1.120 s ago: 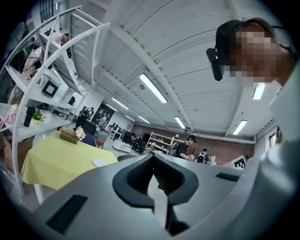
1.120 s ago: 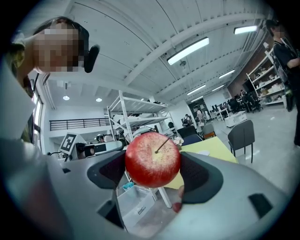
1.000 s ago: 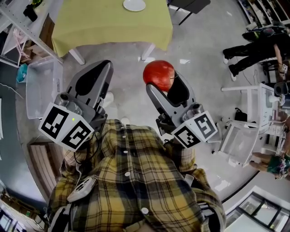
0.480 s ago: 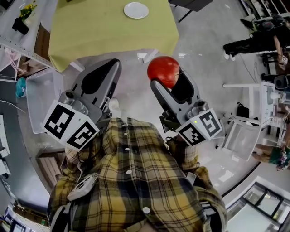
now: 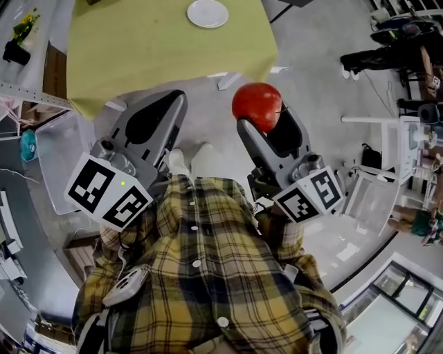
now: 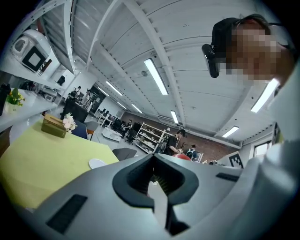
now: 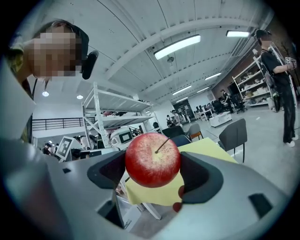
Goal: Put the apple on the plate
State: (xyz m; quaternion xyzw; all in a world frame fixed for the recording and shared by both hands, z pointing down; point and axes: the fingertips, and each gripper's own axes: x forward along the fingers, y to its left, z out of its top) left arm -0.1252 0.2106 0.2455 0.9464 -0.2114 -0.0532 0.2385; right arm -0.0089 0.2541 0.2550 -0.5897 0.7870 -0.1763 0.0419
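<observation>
Position check, head view. Apple (image 5: 257,105) sits clamped between the jaws of the right tool (image 5: 266,119). The right gripper view confirms this: the jaws close on the fruit's two flanks, stem end (image 7: 164,143) turned toward the camera, red skin (image 7: 153,159) filling the throat of the tool (image 7: 154,177).

Left tool (image 5: 169,104) is pressed together on nothing. Its own view shows the two jaws meeting along a seam with only the empty hollow between them (image 6: 155,180).

Plate (image 5: 207,13) is white and bare, resting on the counter (image 5: 152,55) under a yellow cloth. It lies toward the counter's far side, at about 11 o'clock from the apple and well apart from it. The apple hangs over the floor (image 5: 311,76), short of the counter's near edge, off its right-hand corner. The left gripper view catches the same plate (image 6: 97,163) low on the cloth at 9 o'clock from its jaws.

Judgement: the carry is under way and placement has not begun. The coming move calls for travel forward and somewhat leftward, toward 11 o'clock, to bring the fruit over the cloth and above the plate before lowering. The right tool is the loaded one, so it does the work. The left is about as close to the plate but idle.

Risk: a round fruit may roll on a shallow plate if it is let go from height.
</observation>
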